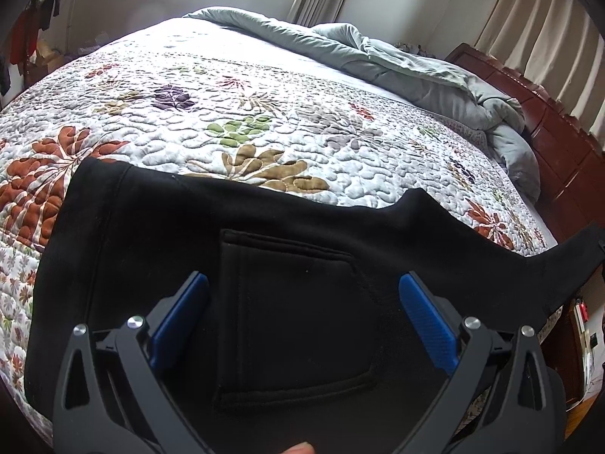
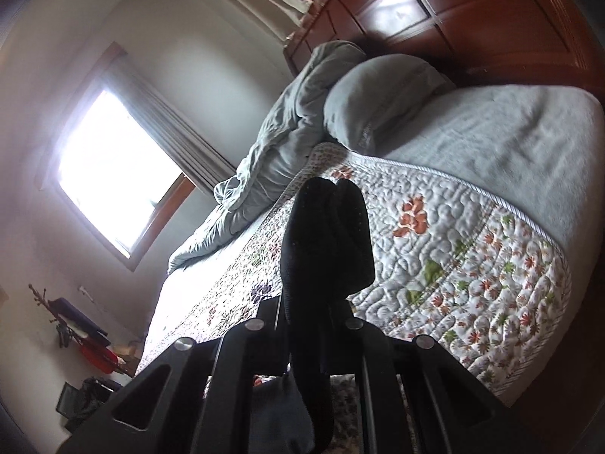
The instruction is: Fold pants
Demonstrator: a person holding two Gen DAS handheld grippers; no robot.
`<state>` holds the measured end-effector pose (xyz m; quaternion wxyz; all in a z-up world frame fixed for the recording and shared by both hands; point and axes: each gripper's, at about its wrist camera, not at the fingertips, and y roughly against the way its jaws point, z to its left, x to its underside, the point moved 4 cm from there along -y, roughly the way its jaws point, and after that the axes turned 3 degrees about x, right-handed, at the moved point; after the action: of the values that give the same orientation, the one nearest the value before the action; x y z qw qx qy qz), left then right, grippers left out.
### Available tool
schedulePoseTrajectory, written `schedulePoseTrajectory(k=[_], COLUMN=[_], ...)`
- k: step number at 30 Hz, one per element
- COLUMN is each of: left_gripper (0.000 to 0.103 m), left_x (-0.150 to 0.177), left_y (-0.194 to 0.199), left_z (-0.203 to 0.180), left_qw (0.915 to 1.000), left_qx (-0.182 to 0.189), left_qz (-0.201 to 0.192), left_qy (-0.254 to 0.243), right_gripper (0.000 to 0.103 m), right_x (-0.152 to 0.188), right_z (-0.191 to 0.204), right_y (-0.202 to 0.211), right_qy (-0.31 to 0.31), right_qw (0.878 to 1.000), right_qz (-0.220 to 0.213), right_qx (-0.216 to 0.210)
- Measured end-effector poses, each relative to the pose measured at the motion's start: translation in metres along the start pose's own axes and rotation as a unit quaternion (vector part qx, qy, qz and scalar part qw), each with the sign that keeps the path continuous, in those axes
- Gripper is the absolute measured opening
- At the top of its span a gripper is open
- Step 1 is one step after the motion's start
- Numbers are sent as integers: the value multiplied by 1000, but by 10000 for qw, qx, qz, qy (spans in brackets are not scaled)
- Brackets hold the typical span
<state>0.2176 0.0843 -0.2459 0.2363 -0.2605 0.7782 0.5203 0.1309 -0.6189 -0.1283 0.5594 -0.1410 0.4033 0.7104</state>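
Black pants (image 1: 234,234) lie across the near part of a floral quilt (image 1: 234,106), back pocket (image 1: 291,317) facing up. My left gripper (image 1: 302,283) is open, its blue pads (image 1: 425,316) spread on either side of the pocket, just above the cloth. One end of the pants rises off the bed toward the right edge of the left wrist view. My right gripper (image 2: 315,321) is shut on a bunched fold of the black pants (image 2: 325,234) and holds it up above the quilt (image 2: 453,249); its pads are hidden by the cloth.
A crumpled grey duvet (image 1: 397,60) lies along the far side of the bed. A grey pillow (image 2: 382,98) rests against the dark red wooden headboard (image 2: 472,15). A window (image 2: 113,174) and curtains are behind the bed. Clutter stands on the floor (image 2: 83,336).
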Motion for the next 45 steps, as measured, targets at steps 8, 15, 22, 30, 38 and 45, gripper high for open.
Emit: schedulePoseTrajectory(k=[8, 15, 22, 30, 38, 45], left_gripper=[100, 100, 100, 100, 100, 100], left_x=[-1, -2, -2, -1, -2, -2], left_y=[6, 16, 23, 29, 34, 36], left_z=[-3, -2, 6, 10, 19, 23], left_qw=[9997, 9989, 9982, 9975, 9966, 9963], left_qx=[186, 338, 419, 509, 555, 574], left_qz=[-138, -311, -373, -419, -475, -472], left_qy=[24, 113, 212, 249, 371, 426], right_gripper=[11, 11, 11, 11, 11, 11], right_x=[15, 31, 51, 71, 91, 106], right_z=[61, 102, 148, 192, 222, 237], right_y=[13, 16, 17, 15, 10, 0], right_qy=[803, 1238, 1832, 2389, 2817, 2972], right_qw=[9963, 9913, 9811, 9688, 9566, 9518], right_qz=[-143, -161, -200, -204, -176, -41], right_qx=[284, 409, 582, 621, 728, 760])
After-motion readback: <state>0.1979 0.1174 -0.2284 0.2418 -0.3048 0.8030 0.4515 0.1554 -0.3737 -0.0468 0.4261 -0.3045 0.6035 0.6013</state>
